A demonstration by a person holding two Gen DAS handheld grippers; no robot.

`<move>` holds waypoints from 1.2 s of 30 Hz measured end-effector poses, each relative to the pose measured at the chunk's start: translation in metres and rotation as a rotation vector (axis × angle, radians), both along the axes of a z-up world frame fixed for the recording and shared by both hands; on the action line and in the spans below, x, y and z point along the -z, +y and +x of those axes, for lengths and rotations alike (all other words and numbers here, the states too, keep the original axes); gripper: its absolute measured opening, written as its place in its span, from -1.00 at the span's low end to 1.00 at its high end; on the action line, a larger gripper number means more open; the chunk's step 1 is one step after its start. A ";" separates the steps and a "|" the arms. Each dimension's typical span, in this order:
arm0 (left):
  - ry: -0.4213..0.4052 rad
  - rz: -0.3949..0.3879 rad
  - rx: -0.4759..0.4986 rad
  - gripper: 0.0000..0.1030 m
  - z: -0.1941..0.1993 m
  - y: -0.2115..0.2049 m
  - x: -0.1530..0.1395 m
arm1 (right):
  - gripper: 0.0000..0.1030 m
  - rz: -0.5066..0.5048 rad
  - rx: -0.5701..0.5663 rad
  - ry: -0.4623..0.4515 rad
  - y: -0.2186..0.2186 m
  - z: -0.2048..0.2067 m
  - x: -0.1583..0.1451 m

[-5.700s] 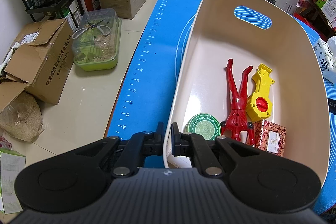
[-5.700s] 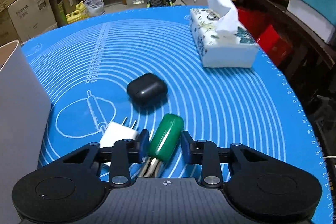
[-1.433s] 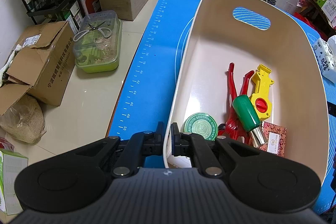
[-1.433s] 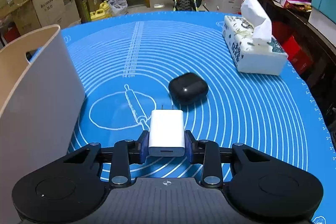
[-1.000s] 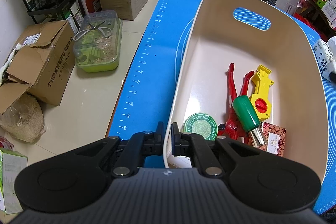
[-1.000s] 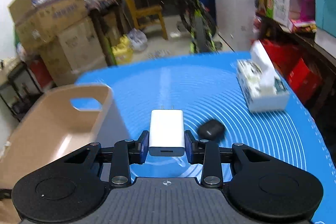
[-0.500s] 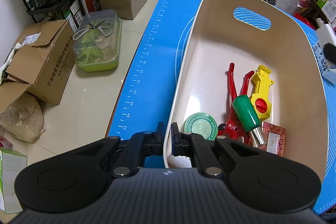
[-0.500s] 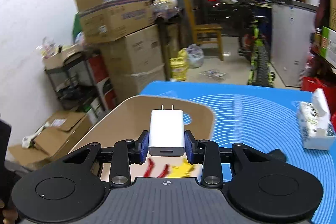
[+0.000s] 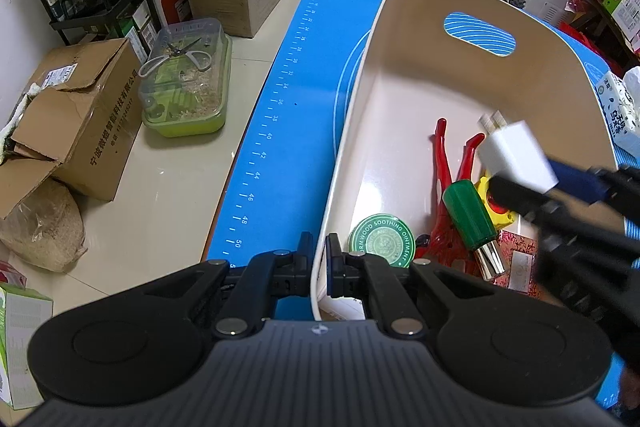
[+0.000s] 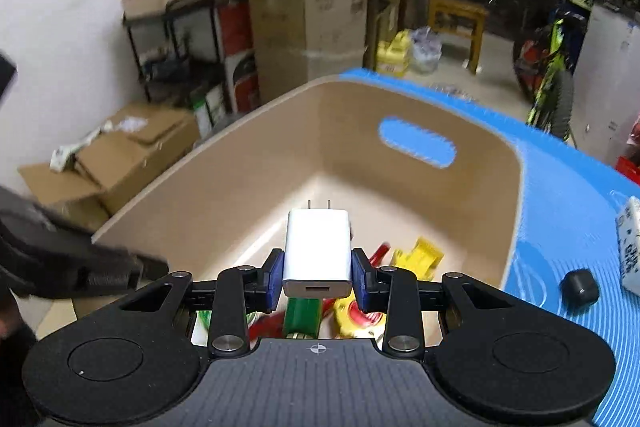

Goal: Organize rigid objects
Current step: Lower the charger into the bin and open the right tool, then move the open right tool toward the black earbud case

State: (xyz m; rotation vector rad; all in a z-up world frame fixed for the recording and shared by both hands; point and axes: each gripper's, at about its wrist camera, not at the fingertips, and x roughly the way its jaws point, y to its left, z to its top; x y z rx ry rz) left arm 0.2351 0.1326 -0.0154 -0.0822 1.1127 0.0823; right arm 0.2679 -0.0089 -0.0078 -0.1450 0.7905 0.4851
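Charger (image 10: 318, 253), white, two prongs pointing forward: pinched on both flat sides by the right gripper (image 10: 318, 279), which is closed narrow on it. Hangs in the air over the open beige bin (image 10: 516, 211), above the things inside, touching none of them as far as can be seen. Looks a little blurred in the left wrist view, so probably in motion.

Left gripper (image 9: 318, 259): clamped on the near rim of the bin, one finger outside, one inside, the thin wall between them. Most likely steadies the bin.

Already lying in the bin: green-handled tool (image 9: 468, 217), red pliers (image 9: 444, 163), yellow tool (image 9: 505, 219), round green tin (image 9: 380, 241), red patterned box (image 9: 516, 251). All gathered at the near end, some touching or crossing each other; far end of the floor bare.

Left to do, by judgement only: lower the charger a little, open the fingers, let it rest among the others. After that, fetch the black case (image 10: 580, 285), out on the blue mat (image 10: 560, 195), near the tissue box (image 10: 632, 247) and well apart from the bin. Seems the only loose hard thing outside the bin in these views; the tissue box probably not part of the job. So, close to the end: one thing in the air, one on the mat.
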 end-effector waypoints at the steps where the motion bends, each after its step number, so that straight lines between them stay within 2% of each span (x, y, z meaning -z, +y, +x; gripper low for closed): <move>1: 0.000 0.000 0.000 -0.85 0.000 0.000 0.000 | -0.18 -0.007 -0.007 0.005 0.001 -0.001 0.003; 8: -0.001 0.003 0.000 -0.85 0.000 0.000 0.001 | -0.18 -0.072 -0.059 0.058 0.015 -0.004 0.019; 10: 0.002 0.000 -0.003 -0.85 0.000 0.000 0.001 | -0.16 -0.055 -0.067 0.051 0.014 -0.005 0.016; 12: 0.003 -0.002 -0.004 -0.85 0.001 0.001 0.001 | 0.00 -0.036 -0.068 0.048 0.008 -0.005 0.012; 16: 0.001 0.005 -0.003 -0.85 0.001 0.000 0.000 | 0.02 0.007 -0.054 0.023 -0.006 -0.002 -0.002; 17: 0.001 0.003 -0.004 -0.85 0.001 0.000 0.001 | 0.10 0.021 -0.044 0.016 -0.011 -0.001 -0.007; 18: 0.001 0.002 -0.004 -0.85 0.001 0.001 0.001 | 0.26 0.035 -0.029 0.006 -0.018 0.000 -0.012; 19: 0.001 0.003 -0.003 -0.85 0.001 0.001 0.001 | 0.32 0.050 -0.011 -0.008 -0.025 0.002 -0.017; 27: 0.000 0.010 -0.003 -0.84 0.001 -0.001 0.000 | 0.49 0.095 0.147 -0.079 -0.087 0.023 -0.036; 31: 0.000 0.010 -0.002 -0.84 0.001 -0.001 0.000 | 0.58 0.095 0.237 -0.100 -0.121 0.035 -0.034; 36: 0.004 -0.002 -0.010 -0.84 0.001 -0.001 -0.001 | 0.58 0.106 0.353 -0.083 -0.161 0.053 -0.013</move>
